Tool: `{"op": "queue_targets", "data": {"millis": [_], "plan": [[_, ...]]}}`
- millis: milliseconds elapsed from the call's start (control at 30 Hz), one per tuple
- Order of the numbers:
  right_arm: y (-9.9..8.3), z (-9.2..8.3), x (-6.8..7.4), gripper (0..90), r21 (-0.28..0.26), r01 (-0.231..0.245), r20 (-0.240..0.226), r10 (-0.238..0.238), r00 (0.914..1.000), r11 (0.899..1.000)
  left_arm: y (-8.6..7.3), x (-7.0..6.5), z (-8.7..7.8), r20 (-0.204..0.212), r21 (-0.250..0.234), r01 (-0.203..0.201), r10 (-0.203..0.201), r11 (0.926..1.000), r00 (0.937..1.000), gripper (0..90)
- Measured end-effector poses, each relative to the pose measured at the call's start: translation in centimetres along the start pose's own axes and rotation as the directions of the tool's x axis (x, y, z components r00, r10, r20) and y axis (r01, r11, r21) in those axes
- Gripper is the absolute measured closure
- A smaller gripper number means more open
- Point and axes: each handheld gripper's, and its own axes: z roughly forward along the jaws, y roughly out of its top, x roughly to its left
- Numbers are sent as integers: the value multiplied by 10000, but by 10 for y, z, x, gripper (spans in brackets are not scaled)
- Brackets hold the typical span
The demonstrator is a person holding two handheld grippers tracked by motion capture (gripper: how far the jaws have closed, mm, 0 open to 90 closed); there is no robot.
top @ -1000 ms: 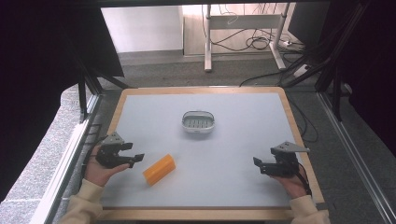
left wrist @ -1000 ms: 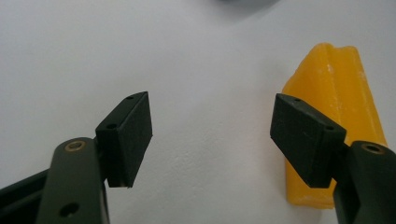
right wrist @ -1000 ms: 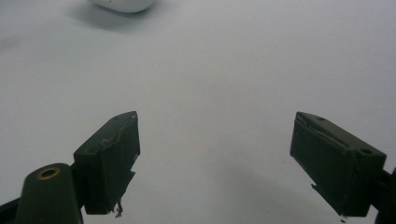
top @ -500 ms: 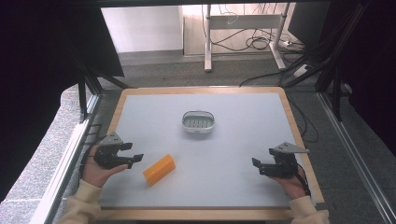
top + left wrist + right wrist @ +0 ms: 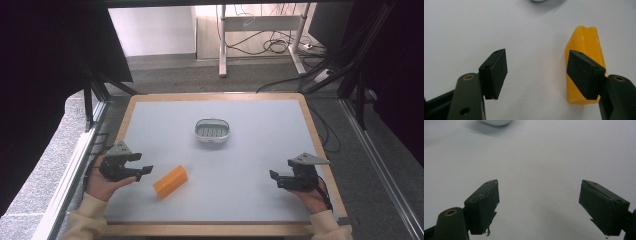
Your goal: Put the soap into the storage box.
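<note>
An orange bar of soap point(image 5: 170, 181) lies on the grey table point(image 5: 260, 150), left of centre and near the front. My left gripper point(image 5: 146, 170) is open just to its left, low over the table. In the left gripper view the orange soap point(image 5: 584, 50) lies partly behind the right-hand jaw, and the gap between the jaws holds nothing. A white oval soap dish point(image 5: 212, 130) stands at mid table, farther back. My right gripper point(image 5: 273, 178) is open at the front right, over bare table, with nothing between its fingers point(image 5: 484, 205).
The table has a raised wooden rim point(image 5: 220, 96). Beyond it a desk frame point(image 5: 260, 30) and cables point(image 5: 280, 46) stand on the floor. The white dish edge point(image 5: 495, 122) peeks in at the top of the right gripper view.
My left gripper has crept slightly rightward toward the soap. My right gripper has shifted a little left and toward the front edge. The soap and dish stay put.
</note>
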Motion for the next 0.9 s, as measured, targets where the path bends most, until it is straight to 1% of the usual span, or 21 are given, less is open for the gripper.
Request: {"op": "queue_targets", "data": {"millis": [100, 300, 533, 600, 667, 700, 900], "plan": [[0, 0, 0, 169, 27, 97, -31, -97, 9999, 9999, 0, 0, -1, 57, 17, -9, 9, 10000, 10000, 326], [-1, 2, 2, 169, 146, 256, -32, -256, 9997, 9996, 2, -2, -2, 8, 27, -61, 61, 10000, 10000, 330], [-1, 2, 1, 169, 147, 211, 7, -212, 9998, 9997, 2, -3, -2, 59, 12, -58, 58, 10000, 10000, 334], [-1, 2, 1, 168, 166, 207, 3, -207, 9998, 9996, 3, -4, -3, 91, 17, -91, 91, 10000, 9999, 333], [-1, 2, 2, 168, 177, 222, -1, -222, 9998, 9996, 5, -6, -3, -128, 79, -217, 218, 9997, 9997, 334], [-1, 2, 2, 167, 176, 213, -36, -212, 9998, 9996, 6, -8, -3, -175, 114, -280, 282, 9995, 9995, 335], [0, 2, 5, 165, 179, 306, -101, -304, 9995, 9994, 11, -16, -5, 4, 126, -369, 369, 9992, 9993, 336]]}}
